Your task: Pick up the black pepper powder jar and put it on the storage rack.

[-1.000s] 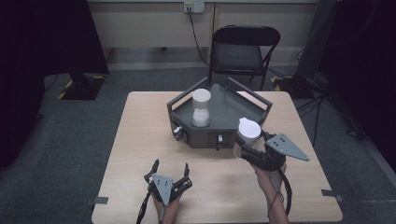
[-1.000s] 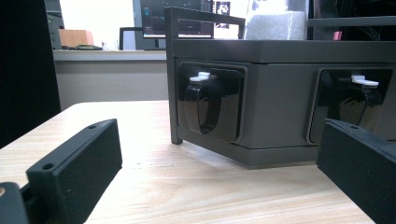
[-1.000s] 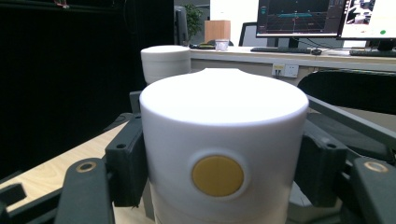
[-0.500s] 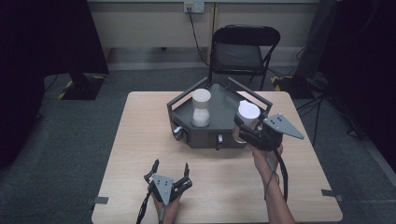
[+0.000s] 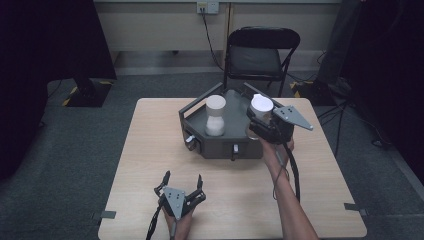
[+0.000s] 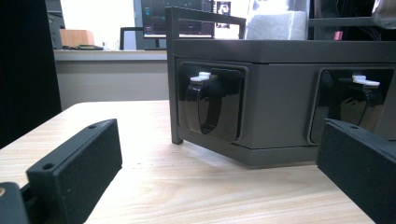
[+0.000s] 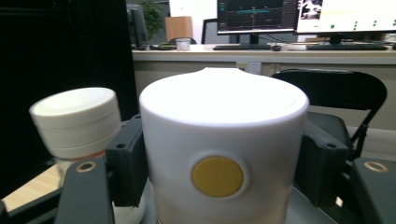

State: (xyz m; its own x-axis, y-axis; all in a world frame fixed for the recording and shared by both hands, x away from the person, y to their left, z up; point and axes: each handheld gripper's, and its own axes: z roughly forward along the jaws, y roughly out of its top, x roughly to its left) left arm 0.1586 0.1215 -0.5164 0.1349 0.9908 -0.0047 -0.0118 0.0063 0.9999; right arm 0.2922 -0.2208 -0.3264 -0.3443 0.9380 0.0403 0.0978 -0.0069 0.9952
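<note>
Two white jars [image 5: 216, 116] to see. One white jar [image 7: 223, 154] squeezed tight in the right gripper [image 5: 262, 121], up over the right side of the grey tray [image 5: 220, 148], likely for setting down beside its twin. Left gripper [image 5: 181, 183] wide open, holding nothing, low on the worktop [image 5: 150, 150]. Tray wall [image 5: 248, 90] and black chair [image 5: 260, 57] close behind.
</note>
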